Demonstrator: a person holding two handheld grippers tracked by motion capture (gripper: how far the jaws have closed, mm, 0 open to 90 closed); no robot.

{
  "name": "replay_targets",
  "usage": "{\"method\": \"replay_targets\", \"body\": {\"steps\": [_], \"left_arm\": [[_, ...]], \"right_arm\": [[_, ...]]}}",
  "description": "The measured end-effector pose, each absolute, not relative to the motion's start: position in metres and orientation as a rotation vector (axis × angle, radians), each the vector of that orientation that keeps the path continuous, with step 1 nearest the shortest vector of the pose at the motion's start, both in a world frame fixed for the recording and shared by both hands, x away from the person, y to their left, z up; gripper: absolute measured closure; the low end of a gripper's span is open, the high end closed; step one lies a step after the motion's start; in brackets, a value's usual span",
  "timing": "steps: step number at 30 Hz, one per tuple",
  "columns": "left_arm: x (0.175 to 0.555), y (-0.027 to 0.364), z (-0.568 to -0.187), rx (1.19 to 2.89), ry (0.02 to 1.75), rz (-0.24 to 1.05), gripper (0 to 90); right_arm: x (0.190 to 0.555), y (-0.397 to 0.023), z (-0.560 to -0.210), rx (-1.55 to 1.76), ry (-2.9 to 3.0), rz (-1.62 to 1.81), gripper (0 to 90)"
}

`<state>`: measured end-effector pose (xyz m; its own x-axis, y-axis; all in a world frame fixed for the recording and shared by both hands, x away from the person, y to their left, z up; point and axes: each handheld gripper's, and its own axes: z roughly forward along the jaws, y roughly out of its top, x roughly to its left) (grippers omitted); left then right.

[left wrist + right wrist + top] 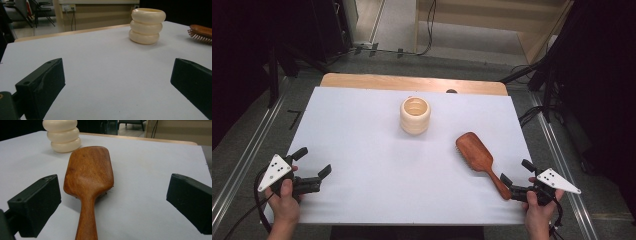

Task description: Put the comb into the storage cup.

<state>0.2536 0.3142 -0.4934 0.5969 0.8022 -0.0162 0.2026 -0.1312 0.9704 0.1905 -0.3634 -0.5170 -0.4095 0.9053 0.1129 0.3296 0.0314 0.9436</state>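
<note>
While nothing was yet held, stood at the very start — an approach, judged from the layout; left gripper (314, 161) low at the near left corner of the white table (362, 200), jaws wide apart and bare, pointed across open surface toward the cream ringed cup (415, 115); cup upright near the far middle, well apart from both grippers, well clear of the far wooden edge; broad bare room between left gripper and cup, nothing to snag. Further right, wooden hairbrush (479, 161) lying bristles down, head toward the cup, handle angled to the near right corner; right gripper (517, 176) just at the handle's end, jaws spread wide, handle running up between them in the right gripper view — not pinched. Probably called next for a short push forward along the handle, then a squeeze across its narrow neck; little margin there — handle end close to the table's near right edge.
</note>
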Motion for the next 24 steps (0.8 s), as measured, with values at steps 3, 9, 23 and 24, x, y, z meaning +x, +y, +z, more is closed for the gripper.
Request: {"method": "replay_targets", "body": {"steps": [3,9,23,24], "left_arm": [[0.252,0.317,-0.494,1.639,0.835,0.619,0.0],[0.249,0.316,-0.494,1.634,0.835,0.632,0.0],[0.249,0.318,-0.495,1.621,0.844,0.620,0.0],[0.249,0.317,-0.495,1.625,0.843,0.620,0.0]], "right_arm": [[0.190,-0.363,-0.516,1.253,1.759,1.387,0.0],[0.191,-0.365,-0.515,1.275,1.762,1.392,0.0],[0.191,-0.358,-0.493,1.306,1.829,1.323,7.0],[0.190,-0.358,-0.492,1.304,1.831,1.316,7.0]]}}
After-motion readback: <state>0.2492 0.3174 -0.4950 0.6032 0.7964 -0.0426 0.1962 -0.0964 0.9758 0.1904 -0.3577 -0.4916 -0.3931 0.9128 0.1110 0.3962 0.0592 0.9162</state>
